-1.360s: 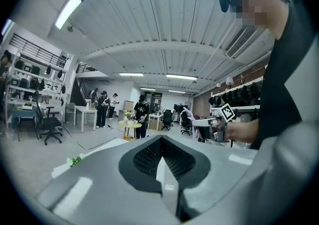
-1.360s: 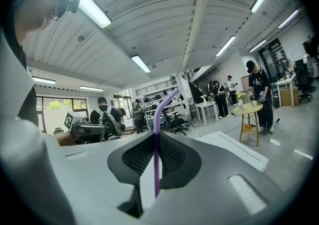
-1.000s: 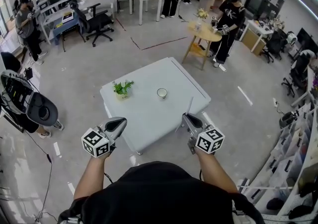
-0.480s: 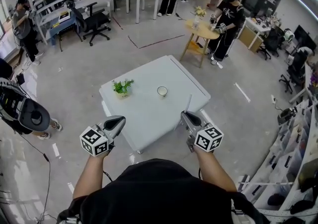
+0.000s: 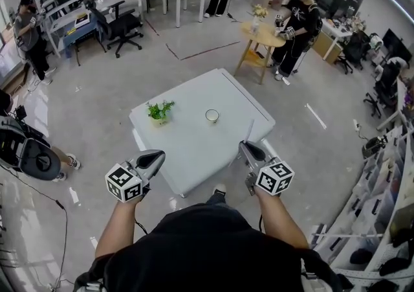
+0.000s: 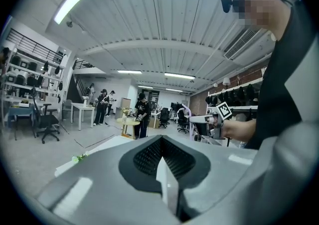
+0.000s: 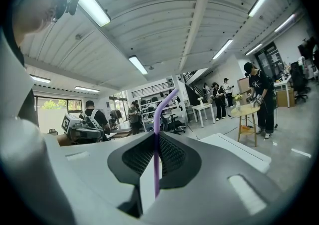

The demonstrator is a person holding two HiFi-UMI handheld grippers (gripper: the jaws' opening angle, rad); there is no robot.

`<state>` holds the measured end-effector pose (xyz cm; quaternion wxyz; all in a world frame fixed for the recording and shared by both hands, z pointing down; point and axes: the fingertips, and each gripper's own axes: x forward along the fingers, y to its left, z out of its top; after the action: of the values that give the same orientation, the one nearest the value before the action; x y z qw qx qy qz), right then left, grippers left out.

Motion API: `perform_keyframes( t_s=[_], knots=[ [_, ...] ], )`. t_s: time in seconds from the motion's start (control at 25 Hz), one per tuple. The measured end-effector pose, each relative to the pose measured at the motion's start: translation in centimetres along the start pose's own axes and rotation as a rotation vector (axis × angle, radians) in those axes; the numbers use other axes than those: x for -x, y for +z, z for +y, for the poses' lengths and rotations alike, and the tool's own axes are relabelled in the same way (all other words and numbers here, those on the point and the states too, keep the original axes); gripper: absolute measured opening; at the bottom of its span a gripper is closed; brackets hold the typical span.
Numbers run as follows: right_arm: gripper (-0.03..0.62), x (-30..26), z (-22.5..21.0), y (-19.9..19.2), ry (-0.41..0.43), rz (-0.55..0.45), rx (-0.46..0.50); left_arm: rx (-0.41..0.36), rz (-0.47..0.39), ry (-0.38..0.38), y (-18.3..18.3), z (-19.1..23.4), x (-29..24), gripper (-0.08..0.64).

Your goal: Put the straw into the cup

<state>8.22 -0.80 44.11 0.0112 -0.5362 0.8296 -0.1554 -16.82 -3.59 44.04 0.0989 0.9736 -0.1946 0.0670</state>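
Purple straw (image 5: 249, 133) pinched upright in right tool (image 5: 248, 149); left tool (image 5: 154, 157) pressed together, empty. Keep straw vertical, centre over cup (image 5: 212, 115) mid-frame, lower slowly

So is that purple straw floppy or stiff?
Probably fairly stiff: the straw stands straight up from the shut right gripper, bending only near its top. It looks thin, so likely very light. Pinched harder, it might squash flat.

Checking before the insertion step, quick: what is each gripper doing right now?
Left gripper: closed, nothing between its jaws.
Right gripper: closed on the thin purple bent plastic straw.
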Motion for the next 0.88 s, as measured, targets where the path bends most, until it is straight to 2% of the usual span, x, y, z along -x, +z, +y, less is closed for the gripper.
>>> perform_keyframes(
  t_s=[0.6, 0.88],
  knots=[
    [0.049, -2.6, -1.7, 1.3, 0.004, -0.013, 0.017, -0.005, 0.000, 0.009, 0.5, 2.7, -1.1, 0.000],
    [0.049, -4.1, -3.6, 0.5, 0.004, 0.007, -0.001, 0.005, 0.017, 0.007, 0.0, 4.0, -2.9, 0.000]
  ],
)
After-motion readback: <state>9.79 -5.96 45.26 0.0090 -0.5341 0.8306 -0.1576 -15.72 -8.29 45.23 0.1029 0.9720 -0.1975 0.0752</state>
